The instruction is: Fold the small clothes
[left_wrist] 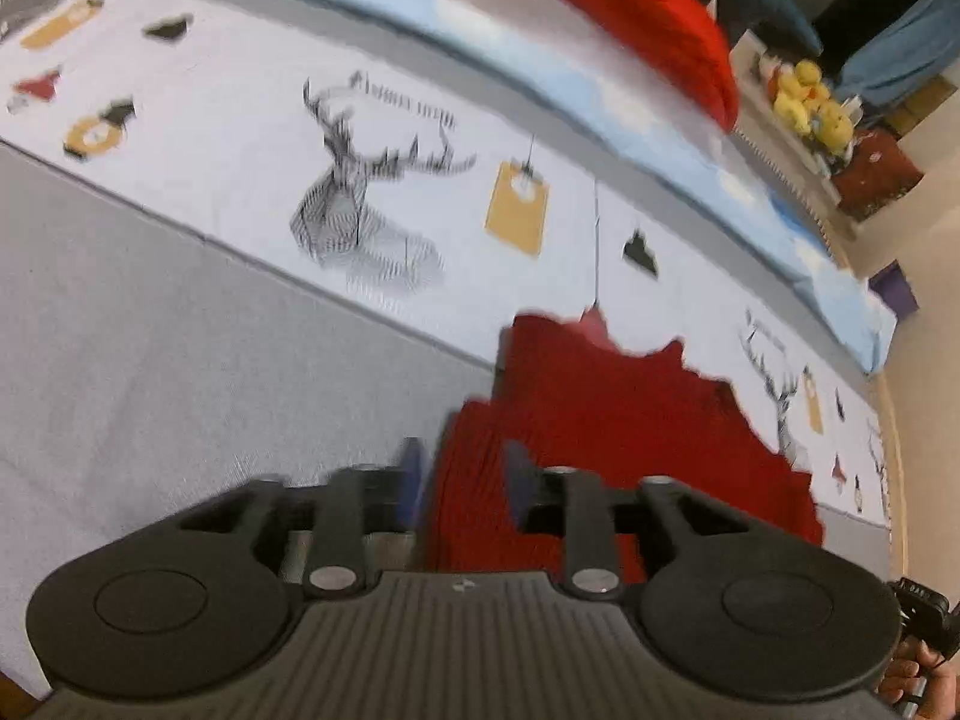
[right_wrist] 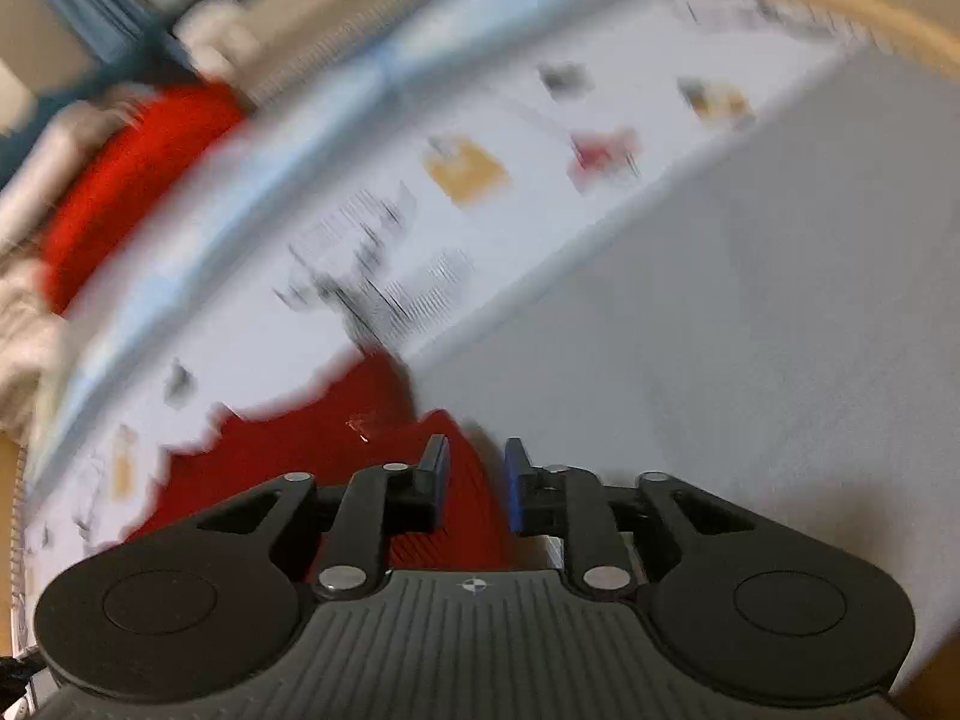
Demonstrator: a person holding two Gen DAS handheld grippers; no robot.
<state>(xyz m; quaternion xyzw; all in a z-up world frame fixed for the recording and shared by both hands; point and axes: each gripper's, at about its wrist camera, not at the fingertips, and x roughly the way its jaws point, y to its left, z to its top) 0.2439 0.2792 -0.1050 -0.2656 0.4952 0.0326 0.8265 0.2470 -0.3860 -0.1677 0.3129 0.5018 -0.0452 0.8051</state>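
Left gripper (left_wrist: 462,483): your jaws stand partly apart, red garment (left_wrist: 606,432) showing in the gap, pads not pressing it.
Right gripper (right_wrist: 477,480): narrower gap, red cloth (right_wrist: 336,456) behind it; nothing clamped.
Garment: lies on the bed across the seam between the grey sheet (left_wrist: 150,324) and the white deer-print sheet (left_wrist: 252,120).
Background: red cushion (left_wrist: 636,18) at the far edge.
Blur: heavy in your right view.
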